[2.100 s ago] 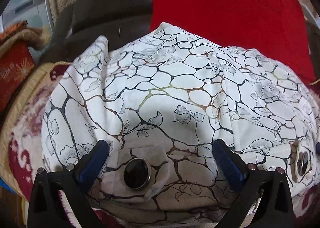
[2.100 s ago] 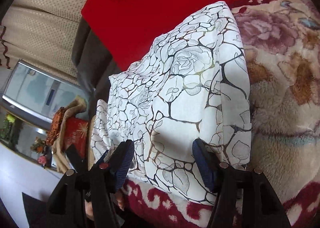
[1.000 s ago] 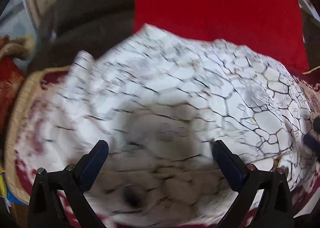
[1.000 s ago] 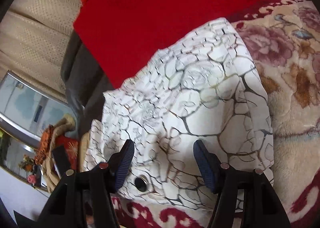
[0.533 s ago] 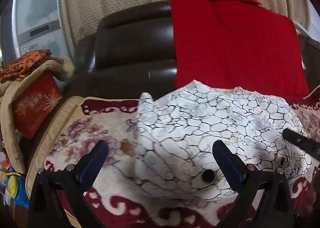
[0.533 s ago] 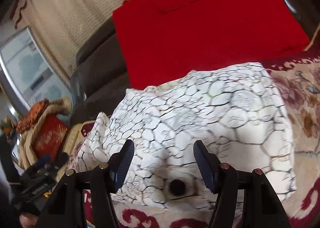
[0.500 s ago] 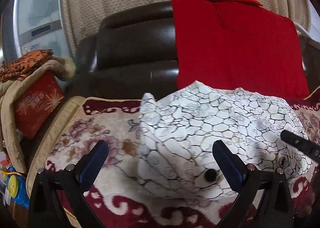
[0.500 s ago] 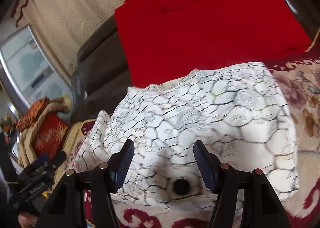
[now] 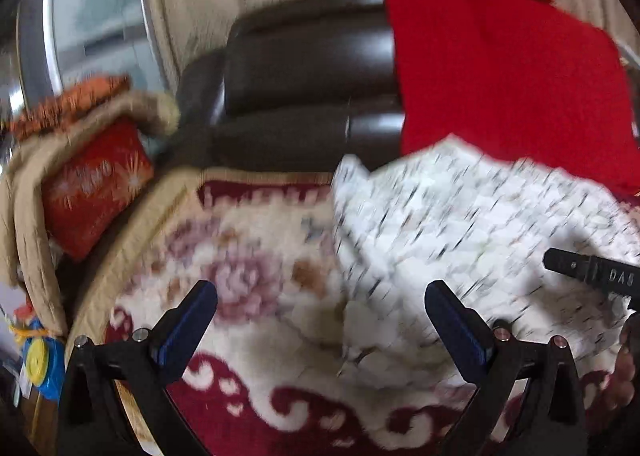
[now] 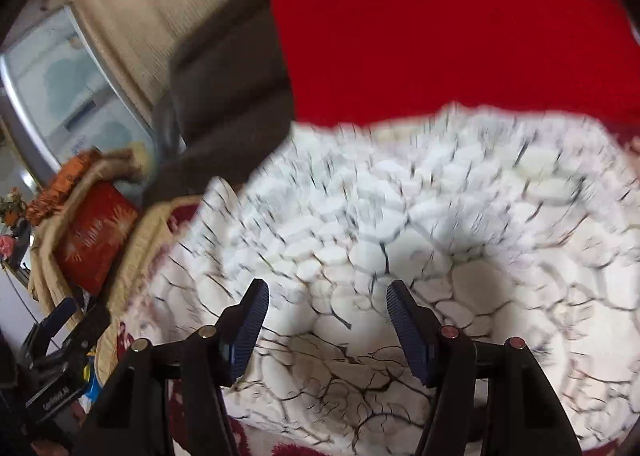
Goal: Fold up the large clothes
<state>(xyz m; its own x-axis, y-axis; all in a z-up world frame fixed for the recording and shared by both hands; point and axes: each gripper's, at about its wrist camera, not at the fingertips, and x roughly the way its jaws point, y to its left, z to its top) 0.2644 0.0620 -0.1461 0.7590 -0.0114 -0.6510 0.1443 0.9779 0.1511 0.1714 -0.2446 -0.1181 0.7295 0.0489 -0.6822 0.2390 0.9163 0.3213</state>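
Left wrist view: white patterned garment [image 9: 460,224] beside bare floral blanket [image 9: 248,256]

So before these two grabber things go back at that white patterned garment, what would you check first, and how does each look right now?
1. Left gripper empty: ok. Its jaws stand wide, with only the floral blanket between them.
2. Right gripper empty: ok. Its jaws are apart above the white patterned garment, pinching nothing.
3. Garment resting on the blanket, not hanging: ok, as far as both views show.
4. Fold edges lined up neatly: cannot tell, both pictures are motion-blurred.
5. Red cloth on the dark sofa clear of the garment: cannot tell; they meet at the garment's far edge.
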